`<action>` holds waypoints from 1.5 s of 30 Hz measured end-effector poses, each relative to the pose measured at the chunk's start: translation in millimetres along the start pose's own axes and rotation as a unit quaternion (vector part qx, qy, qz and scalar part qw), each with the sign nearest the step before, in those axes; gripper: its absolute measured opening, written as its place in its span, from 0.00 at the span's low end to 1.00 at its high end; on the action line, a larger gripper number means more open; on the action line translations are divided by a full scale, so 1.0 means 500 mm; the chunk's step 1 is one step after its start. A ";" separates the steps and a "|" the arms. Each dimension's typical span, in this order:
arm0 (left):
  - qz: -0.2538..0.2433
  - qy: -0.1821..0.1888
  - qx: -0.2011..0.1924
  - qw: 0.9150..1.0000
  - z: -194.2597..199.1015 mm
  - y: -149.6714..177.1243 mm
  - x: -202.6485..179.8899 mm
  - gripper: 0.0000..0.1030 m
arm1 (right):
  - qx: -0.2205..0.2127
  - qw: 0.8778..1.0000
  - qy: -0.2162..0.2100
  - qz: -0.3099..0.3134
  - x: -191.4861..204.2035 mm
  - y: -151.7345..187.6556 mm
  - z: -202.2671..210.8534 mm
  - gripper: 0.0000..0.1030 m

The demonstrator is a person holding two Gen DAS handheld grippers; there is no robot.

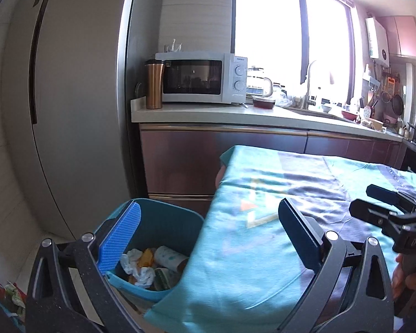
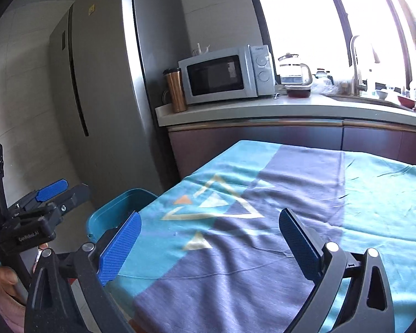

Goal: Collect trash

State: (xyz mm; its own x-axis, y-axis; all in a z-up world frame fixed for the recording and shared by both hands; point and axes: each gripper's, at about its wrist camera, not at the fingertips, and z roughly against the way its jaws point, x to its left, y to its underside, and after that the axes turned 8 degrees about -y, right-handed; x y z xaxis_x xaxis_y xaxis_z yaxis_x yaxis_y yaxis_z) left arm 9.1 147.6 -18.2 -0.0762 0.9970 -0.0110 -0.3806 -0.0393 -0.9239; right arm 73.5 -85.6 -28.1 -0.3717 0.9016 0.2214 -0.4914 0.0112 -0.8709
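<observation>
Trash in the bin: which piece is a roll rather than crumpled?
The paper roll, lying on its side against the bin wall nearest the table; the white tissues beside it are crumpled.

The table (image 2: pixel 374 194), at lower right of frame, carried only a teal-and-purple cloth (image 2: pixel 235 249) draped over its edge.

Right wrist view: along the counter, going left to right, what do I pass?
Copper tumbler → microwave → glass kettle → dark lidded container → faucet.
</observation>
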 end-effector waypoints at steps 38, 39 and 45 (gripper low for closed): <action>-0.017 -0.009 -0.055 0.998 0.067 -0.002 -0.121 0.95 | -0.096 0.990 0.103 0.011 -0.041 0.026 0.163 0.94; -0.017 -0.009 -0.055 0.998 0.067 -0.002 -0.121 0.95 | -0.097 0.990 0.102 0.010 -0.042 0.026 0.164 0.94; -0.016 -0.011 -0.057 0.998 0.068 -0.001 -0.120 0.95 | -0.099 0.990 0.104 0.006 -0.047 0.026 0.167 0.94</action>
State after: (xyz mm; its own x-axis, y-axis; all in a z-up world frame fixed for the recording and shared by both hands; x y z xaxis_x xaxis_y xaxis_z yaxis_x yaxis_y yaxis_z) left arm -17.6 85.7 -4.2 -0.0860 0.9959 0.0268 -0.2758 0.0021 -0.9612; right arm 10.0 -142.9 -7.9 -0.1974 0.9713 0.1329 -0.3160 0.0652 -0.9465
